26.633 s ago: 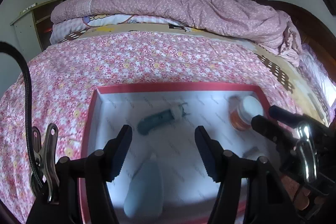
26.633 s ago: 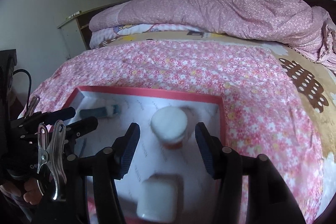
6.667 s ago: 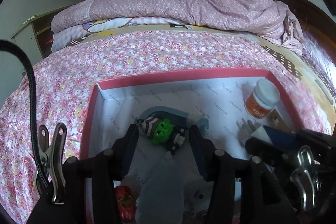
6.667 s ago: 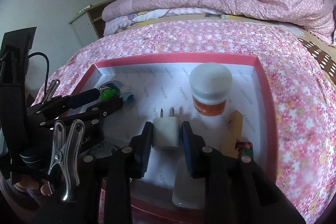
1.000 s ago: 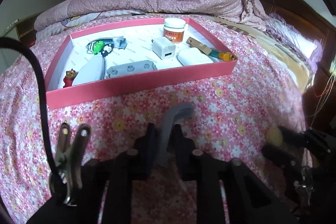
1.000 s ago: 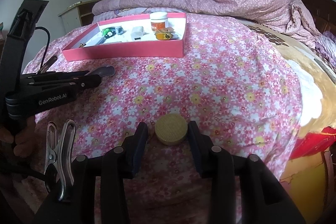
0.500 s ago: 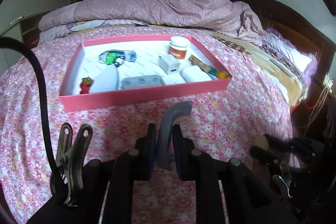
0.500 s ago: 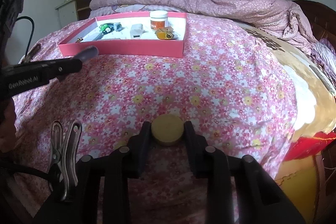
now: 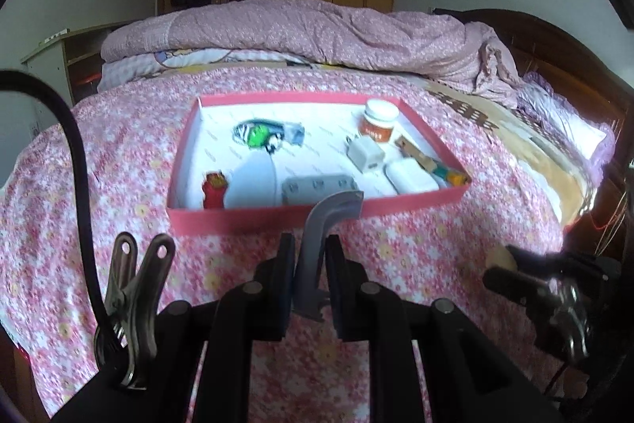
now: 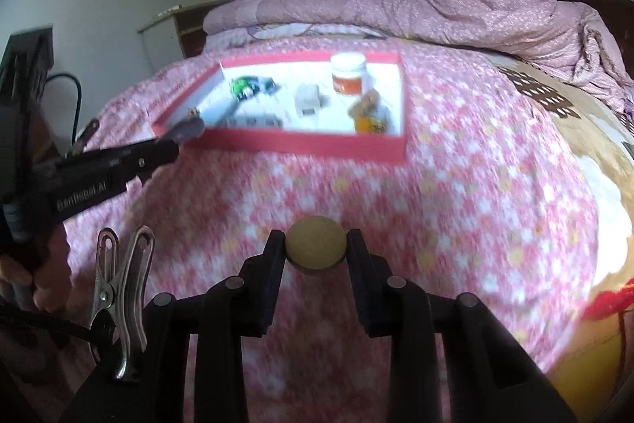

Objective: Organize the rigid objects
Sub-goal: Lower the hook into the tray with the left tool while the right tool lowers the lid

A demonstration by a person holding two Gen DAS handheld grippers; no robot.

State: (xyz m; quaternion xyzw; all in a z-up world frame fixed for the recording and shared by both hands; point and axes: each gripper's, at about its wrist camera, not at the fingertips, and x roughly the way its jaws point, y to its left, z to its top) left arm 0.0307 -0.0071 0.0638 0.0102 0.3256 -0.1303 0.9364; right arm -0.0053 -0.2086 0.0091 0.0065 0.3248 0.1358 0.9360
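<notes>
In the left wrist view, a grey bent piece [image 9: 321, 244] is seen pinched in the left gripper [image 9: 311, 258], held above the flowered bedspread [image 9: 119, 153] just short of the red tray [image 9: 277, 217], where a jar, charger and other small items are already laid. In the right wrist view, a round cork-coloured disc [image 10: 316, 244] is clamped in the right gripper [image 10: 316, 248], well short of the tray; both pieces are judged still to be placed.
</notes>
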